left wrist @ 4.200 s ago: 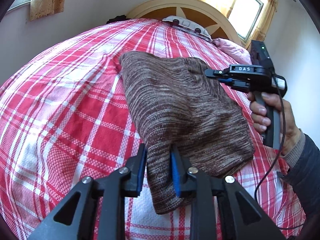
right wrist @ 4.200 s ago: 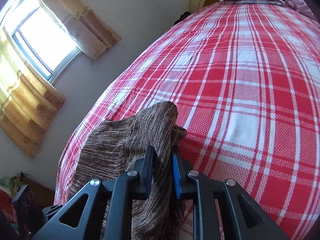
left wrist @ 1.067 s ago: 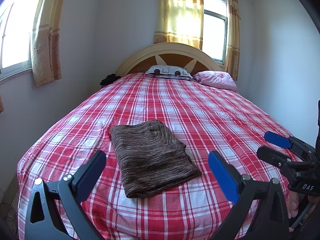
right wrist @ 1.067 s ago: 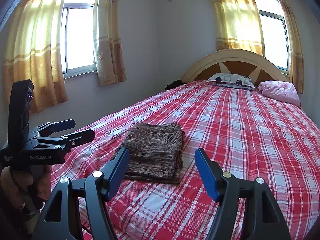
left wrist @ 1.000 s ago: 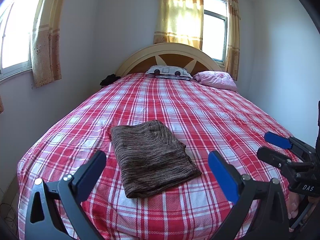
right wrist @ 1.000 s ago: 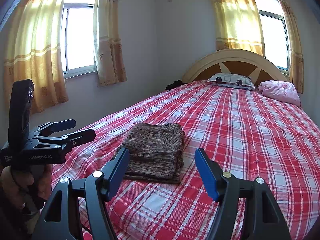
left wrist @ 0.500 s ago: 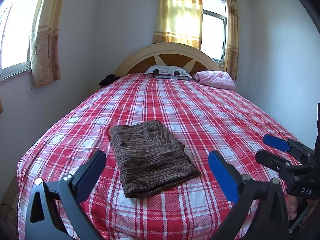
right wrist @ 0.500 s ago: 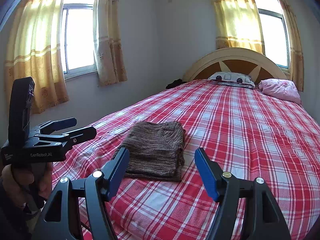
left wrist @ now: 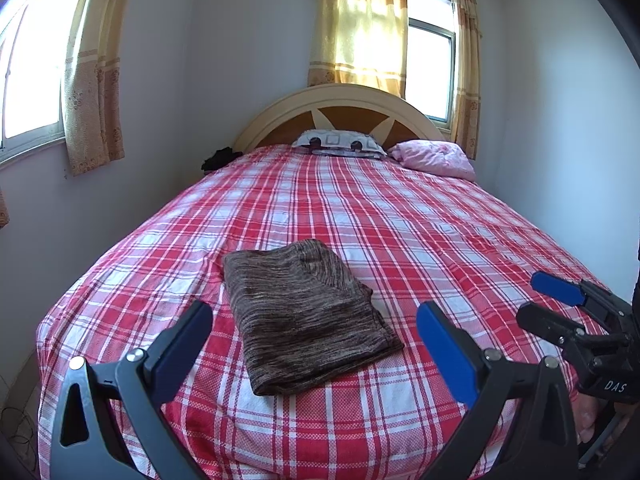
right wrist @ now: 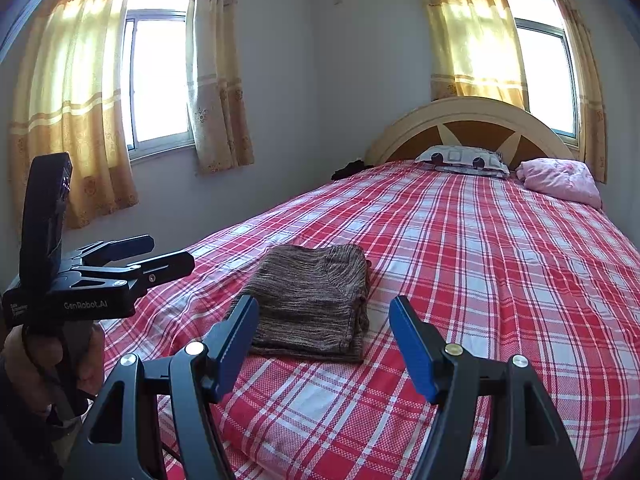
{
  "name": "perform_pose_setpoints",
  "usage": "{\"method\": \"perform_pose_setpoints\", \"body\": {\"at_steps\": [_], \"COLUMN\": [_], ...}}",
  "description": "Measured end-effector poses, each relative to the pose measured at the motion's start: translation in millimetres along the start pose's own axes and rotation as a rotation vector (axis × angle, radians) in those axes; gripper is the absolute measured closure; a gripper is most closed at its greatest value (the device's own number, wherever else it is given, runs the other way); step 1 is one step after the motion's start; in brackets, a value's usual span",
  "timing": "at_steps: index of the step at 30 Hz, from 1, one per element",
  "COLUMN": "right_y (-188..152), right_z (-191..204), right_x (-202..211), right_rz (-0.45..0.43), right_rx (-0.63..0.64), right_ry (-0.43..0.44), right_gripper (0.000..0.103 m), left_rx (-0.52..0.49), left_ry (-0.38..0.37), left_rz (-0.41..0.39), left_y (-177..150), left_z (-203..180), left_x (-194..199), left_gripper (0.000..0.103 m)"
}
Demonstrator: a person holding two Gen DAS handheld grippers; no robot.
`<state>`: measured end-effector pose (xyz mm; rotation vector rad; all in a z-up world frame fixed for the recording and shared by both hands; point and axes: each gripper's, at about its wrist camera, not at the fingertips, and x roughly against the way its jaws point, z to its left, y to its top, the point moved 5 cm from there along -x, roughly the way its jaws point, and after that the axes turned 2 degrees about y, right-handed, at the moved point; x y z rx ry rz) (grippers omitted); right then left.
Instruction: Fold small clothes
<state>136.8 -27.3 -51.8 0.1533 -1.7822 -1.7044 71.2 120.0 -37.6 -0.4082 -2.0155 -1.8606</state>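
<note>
From the right wrist view we see the side window [right wrist: 158, 76], hidden from the left. Our left tool [left wrist: 312, 336] and right tool [right wrist: 322, 340] are both spread wide and empty, clear of the red plaid bed [left wrist: 400, 220], with open cover toward twelve o'clock. The folded brown knit garment [left wrist: 304, 312] lies flat near the bed's foot, edges tidy.

From my left tongs [left wrist: 314, 338] I see both blue-padded fingers [left wrist: 446, 352] spread wide with nothing between them, hanging short of the folded brown knit garment [left wrist: 304, 316], which lies flat on the red plaid bed [left wrist: 420, 232]. At the right edge my right tongs [left wrist: 542, 304] hover over the bedspread, jaws apart and empty. A patterned pillow [left wrist: 338, 144] and a pink pillow [left wrist: 434, 158] sit against the headboard [left wrist: 340, 98].
</note>
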Motion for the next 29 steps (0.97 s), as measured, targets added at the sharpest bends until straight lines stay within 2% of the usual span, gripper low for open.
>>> {"method": "perform_pose_setpoints", "body": {"at_steps": [16,29], "right_y": [-2,-7], "right_z": [3,4], "right_x": [-1,-4], "right_rz": [-0.001,0.011], "right_rx": [0.003,0.000], "right_ry": [0.002,0.004], "right_gripper": [0.034,0.034], "left_rx": [0.037,-0.002], "left_ry": [0.004,-0.012], "left_rz": [-0.008,-0.018], "left_y": [7,3], "left_z": [9,3], "left_x": [1,-1], "left_gripper": [0.000,0.000]}}
